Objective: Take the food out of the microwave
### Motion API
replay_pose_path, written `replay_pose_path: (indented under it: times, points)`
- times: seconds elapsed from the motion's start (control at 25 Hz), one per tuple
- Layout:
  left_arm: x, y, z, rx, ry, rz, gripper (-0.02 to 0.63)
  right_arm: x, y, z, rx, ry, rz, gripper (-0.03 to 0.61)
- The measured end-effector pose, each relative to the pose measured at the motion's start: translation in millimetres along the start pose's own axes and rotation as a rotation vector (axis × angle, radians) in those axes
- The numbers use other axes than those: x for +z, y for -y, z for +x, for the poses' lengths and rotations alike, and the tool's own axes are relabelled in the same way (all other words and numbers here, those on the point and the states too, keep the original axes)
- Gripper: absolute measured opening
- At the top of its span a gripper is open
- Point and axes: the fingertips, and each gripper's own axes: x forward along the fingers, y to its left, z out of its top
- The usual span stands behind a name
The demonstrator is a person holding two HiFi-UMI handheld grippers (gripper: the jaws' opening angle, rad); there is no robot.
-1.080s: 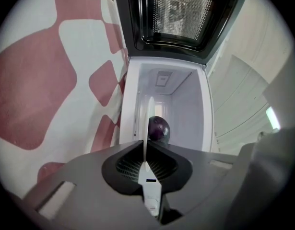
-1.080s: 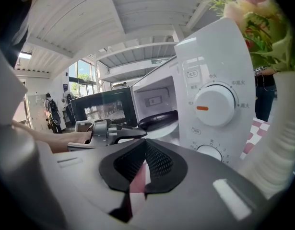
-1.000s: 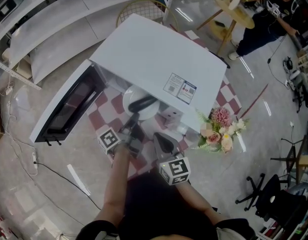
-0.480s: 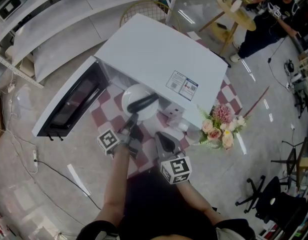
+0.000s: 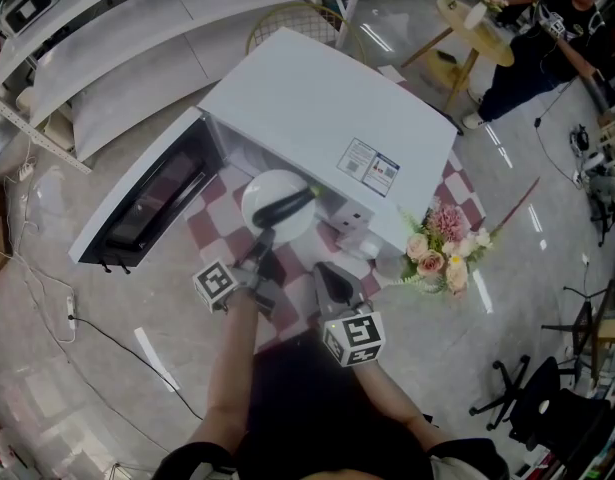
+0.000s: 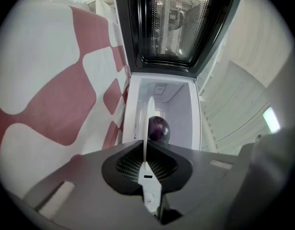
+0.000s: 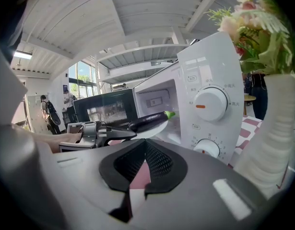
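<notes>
Glossy pale floor all round; table under red/white check cloth carries the unit. Far left: microwave door swung wide open. Next: white microwave, cavity open toward the person. At cavity mouth: white plate w/ dark purple eggplant lying across it, green stem end toward the control panel. Plate is partly out over the cloth, rest under the unit's top edge; cannot tell if it is clear of the sill. Left tool clamped on plate's near rim, jaws almost together w/ only the thin rim between; left gripper view shows plate edge-on, eggplant behind it. Right tool just beside, apart from plate, jaws together, nothing in them, over the cloth facing the control knobs. Right of unit: pink/cream flowers in white ribbed vase. Top right, bkgd: person at round wooden table.
</notes>
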Motion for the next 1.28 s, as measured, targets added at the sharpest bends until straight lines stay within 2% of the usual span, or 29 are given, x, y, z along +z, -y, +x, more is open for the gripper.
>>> replay_pose_path:
  times: [0.76, 1.0, 1.28]
  points:
    - [11, -1, -45, 0.015, 0.036, 0.005, 0.023, -9, -22, -9, -0.018, 0.012, 0.008, 0.000]
    - [18, -14, -64, 0.053, 0.044, 0.033, 0.023, -12, -30, -11, -0.023, 0.014, 0.002, 0.000]
    - [14, -5, -75, 0.034, 0.054, -0.008, 0.023, -12, -33, -15, -0.031, 0.013, -0.006, 0.001]
